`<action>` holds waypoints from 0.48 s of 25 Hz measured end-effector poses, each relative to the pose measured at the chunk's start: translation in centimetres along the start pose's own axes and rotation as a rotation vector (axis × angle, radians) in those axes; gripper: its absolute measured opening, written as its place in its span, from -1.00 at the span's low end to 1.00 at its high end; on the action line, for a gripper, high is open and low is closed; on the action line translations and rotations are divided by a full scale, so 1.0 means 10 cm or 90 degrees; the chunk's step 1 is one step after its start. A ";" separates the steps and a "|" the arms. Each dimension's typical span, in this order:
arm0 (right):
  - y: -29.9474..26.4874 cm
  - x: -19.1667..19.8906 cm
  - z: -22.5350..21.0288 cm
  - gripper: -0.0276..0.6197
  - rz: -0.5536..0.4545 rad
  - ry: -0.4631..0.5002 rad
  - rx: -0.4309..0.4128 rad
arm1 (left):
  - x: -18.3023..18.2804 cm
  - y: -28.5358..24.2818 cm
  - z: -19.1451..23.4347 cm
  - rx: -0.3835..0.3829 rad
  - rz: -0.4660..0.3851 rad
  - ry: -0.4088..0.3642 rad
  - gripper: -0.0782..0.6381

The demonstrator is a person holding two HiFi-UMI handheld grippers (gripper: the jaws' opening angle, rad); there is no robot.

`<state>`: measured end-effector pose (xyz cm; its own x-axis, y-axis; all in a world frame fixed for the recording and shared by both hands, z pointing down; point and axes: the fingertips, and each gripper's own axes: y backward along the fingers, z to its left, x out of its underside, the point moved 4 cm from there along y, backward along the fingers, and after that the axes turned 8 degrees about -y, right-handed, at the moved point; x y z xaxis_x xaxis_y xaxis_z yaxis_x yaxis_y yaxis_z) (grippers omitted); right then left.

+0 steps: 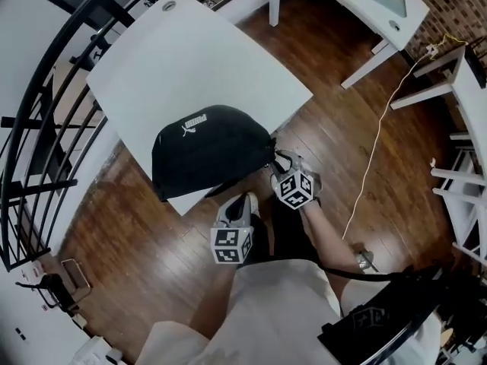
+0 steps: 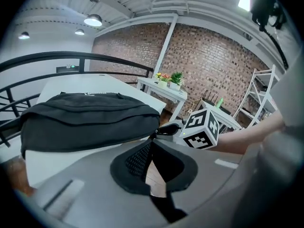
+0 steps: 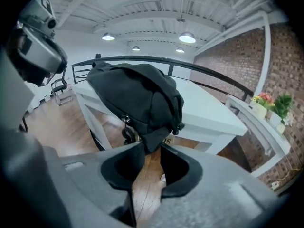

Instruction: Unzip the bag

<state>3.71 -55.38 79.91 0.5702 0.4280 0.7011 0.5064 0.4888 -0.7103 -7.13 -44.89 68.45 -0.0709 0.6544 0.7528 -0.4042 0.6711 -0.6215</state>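
Note:
A black bag (image 1: 209, 154) with a white logo lies on the near corner of the white table (image 1: 198, 59). My right gripper (image 1: 280, 160) is at the bag's right end. In the right gripper view the bag (image 3: 137, 99) fills the middle, and the right gripper (image 3: 151, 146) is shut on the fabric tab at that end. A metal zipper pull (image 3: 126, 121) hangs just left of the tab. My left gripper (image 1: 245, 200) hovers below the table's near edge. The left gripper (image 2: 152, 144) is shut, and nothing shows clearly between its tips. Seen from there, the bag (image 2: 85, 120) looks zipped.
A black railing (image 1: 46, 128) runs along the left. A second white table with plants (image 1: 380, 6) stands at the top right, and white shelving (image 1: 464, 128) is on the right. A pale cable (image 1: 380, 143) lies across the wooden floor.

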 end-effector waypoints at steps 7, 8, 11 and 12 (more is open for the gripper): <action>0.26 -0.14 0.09 -0.81 -0.031 -0.103 -0.073 | 0.13 -0.06 0.03 0.021 0.020 0.005 -0.72; 0.36 -0.21 0.09 -0.82 -0.036 -0.129 -0.088 | 0.10 -0.07 0.00 0.037 0.015 0.003 -0.57; 0.63 -0.46 0.10 -0.82 -0.040 -0.192 -0.130 | -0.04 -0.09 -0.08 0.077 -0.016 0.006 -0.26; 0.71 -0.54 0.12 -0.82 -0.036 -0.202 -0.143 | -0.10 -0.09 -0.10 0.084 -0.032 0.009 -0.22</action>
<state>3.43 -53.28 71.17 0.3268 0.6365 0.6986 0.6805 0.3545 -0.6413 -5.84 -45.78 68.07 -0.0352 0.6270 0.7782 -0.5231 0.6520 -0.5489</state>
